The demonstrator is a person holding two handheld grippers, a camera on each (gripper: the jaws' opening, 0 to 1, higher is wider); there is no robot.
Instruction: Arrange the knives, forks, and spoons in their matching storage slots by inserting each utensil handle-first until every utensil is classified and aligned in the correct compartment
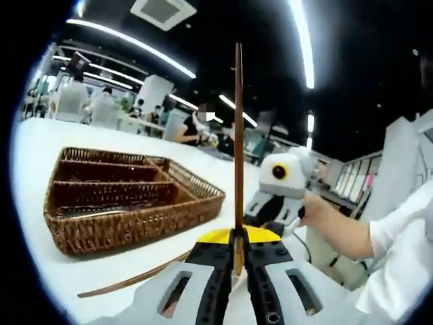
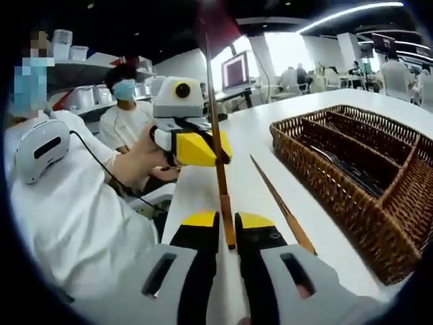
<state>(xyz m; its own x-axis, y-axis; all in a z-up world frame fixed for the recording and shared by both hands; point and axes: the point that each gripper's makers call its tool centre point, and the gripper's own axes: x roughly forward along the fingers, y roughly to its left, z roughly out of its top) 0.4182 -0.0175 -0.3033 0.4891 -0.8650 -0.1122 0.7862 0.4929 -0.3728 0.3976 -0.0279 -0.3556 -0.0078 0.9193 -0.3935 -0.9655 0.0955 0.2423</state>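
Both grippers are clamped on the same long, thin wooden utensil, which stands nearly upright between them. In the left gripper view the left gripper (image 1: pixel 238 261) has its jaws closed together on the lower end of the wooden utensil (image 1: pixel 238 135), whose slim shaft rises straight up the middle of the view. In the right gripper view the right gripper (image 2: pixel 229 233) has its jaws pressed on the paler, thicker end of the same stick, while the left gripper grips it higher up; the stick's top end is too thin and dark to say what kind of utensil it is. The wicker tray (image 1: pixel 135 223) sits on the white table (image 1: pixel 40 176), well apart from both grippers, toward the table's far side in the left gripper view. Its long compartments run side by side with a shorter one across one end. One long compartment holds some dark metal utensils (image 2: pixel 352 169); the others look bare, though their floors are partly hidden by the woven walls. A second wooden utensil (image 2: pixel 284 206) lies loose on the table between the grippers and the tray's near corner. As I judge it, the task is at an early-to-middle stage: some pieces are already slotted, one is in hand and not yet at the tray, and at least one more waits on the table.
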